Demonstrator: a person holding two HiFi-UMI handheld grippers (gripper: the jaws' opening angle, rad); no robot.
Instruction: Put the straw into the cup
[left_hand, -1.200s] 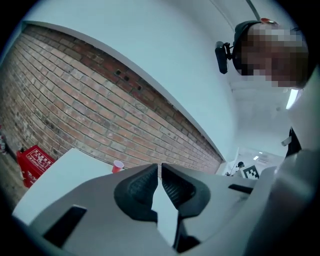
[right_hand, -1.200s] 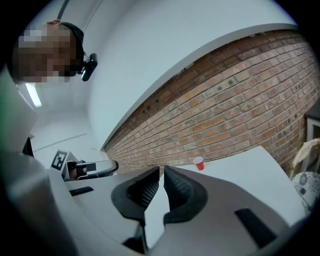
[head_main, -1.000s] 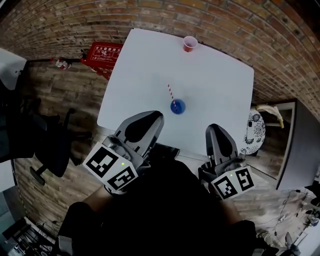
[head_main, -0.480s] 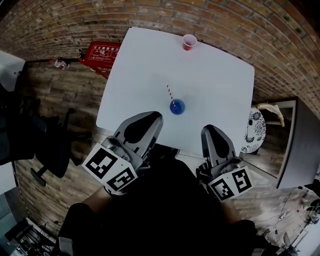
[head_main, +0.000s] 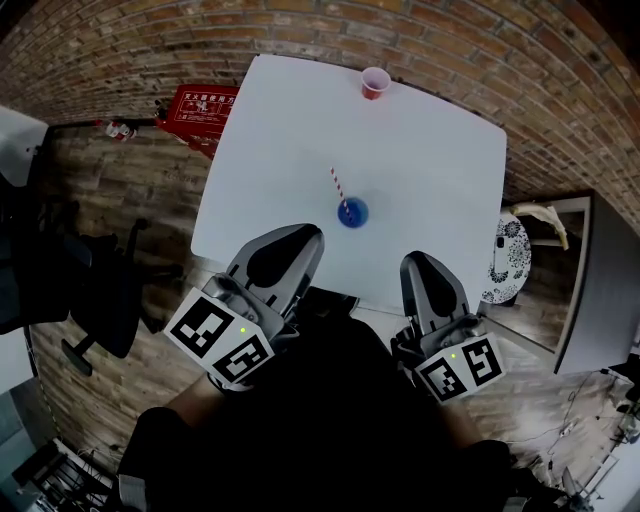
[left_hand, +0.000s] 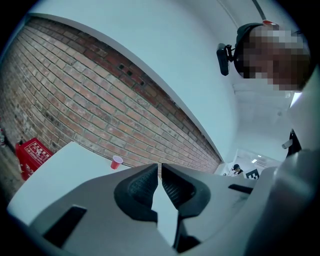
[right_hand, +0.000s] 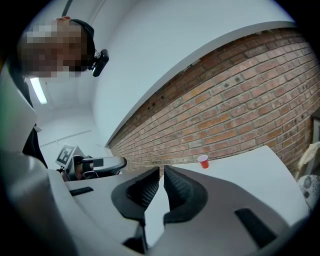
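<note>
We see the red-and-white striped straw standing tilted in the small blue cup, mid-way across the white surface. Our left hand-held gripper and right hand-held gripper hover by the near edge, well apart from the cup. Each has its jaws pressed almost together with nothing between them. A red plastic cup stands at the far edge.

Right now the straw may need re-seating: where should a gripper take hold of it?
Probably the exposed shaft of the striped straw, above the rim of the blue cup, coming from above: it leans away and left, leaving that length free.
</note>
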